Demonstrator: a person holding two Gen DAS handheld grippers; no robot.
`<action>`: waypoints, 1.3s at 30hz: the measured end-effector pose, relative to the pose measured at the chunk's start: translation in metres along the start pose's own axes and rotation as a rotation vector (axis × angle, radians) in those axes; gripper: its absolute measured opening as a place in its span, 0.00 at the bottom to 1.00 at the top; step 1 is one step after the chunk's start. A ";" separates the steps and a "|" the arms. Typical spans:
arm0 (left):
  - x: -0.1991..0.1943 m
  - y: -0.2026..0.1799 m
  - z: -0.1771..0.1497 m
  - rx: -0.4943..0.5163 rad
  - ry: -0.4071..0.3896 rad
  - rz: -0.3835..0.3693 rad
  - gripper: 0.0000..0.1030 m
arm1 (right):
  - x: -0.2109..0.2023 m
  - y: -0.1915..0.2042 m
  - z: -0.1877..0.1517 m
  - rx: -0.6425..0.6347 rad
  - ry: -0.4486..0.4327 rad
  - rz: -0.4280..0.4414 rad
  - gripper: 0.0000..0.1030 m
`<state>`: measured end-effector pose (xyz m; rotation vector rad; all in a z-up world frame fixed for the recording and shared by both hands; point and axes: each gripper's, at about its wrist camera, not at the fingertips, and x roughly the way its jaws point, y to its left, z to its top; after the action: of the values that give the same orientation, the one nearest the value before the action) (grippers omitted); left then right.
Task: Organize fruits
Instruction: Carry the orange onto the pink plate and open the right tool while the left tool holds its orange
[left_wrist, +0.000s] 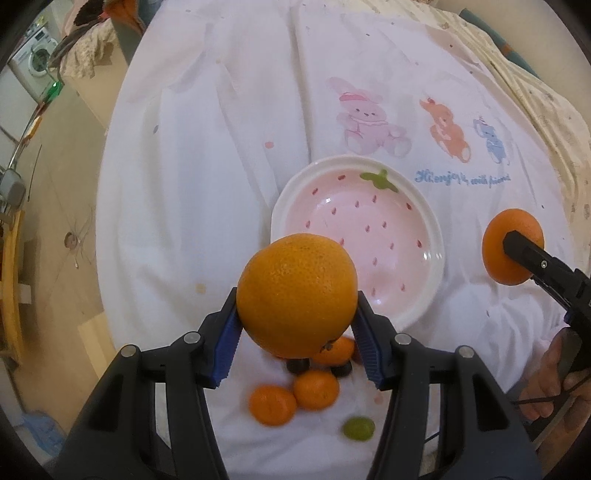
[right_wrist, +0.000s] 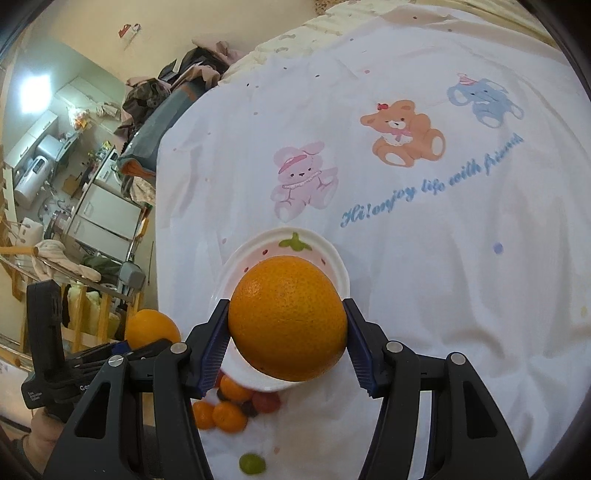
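Where cloth (right_wrist: 424, 258) reads "Hi!enjoy life with friend", claws grip oranges

Blue script "Hi! enjoy life with friend" on white cloth (right_wrist: 424, 295), just under its cartoon bear (right_wrist: 402, 133). My claws' lettering: unreadable.

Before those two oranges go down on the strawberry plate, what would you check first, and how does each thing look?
1. Left gripper clamps its orange: ok.
2. Right gripper clamps its orange: ok.
3. Strawberry plate empty of fruit: ok.
4. Plate flat on the white cloth: ok.
5. Small oranges and green grape lie off the plate, out of the way: ok.
6. Plate fits both oranges: cannot tell.
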<state>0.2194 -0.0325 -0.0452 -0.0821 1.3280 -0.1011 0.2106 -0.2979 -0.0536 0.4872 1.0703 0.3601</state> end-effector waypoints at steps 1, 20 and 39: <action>0.004 0.000 0.004 0.001 0.002 0.001 0.51 | 0.004 0.000 0.003 -0.002 0.004 -0.002 0.59; 0.039 0.032 0.034 -0.108 0.048 -0.032 0.51 | 0.121 0.012 0.026 -0.035 0.208 0.030 0.59; 0.039 0.030 0.034 -0.090 0.049 -0.026 0.51 | 0.134 0.007 0.037 -0.055 0.206 -0.053 0.81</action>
<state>0.2619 -0.0072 -0.0780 -0.1739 1.3807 -0.0655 0.3028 -0.2314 -0.1347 0.3774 1.2676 0.3978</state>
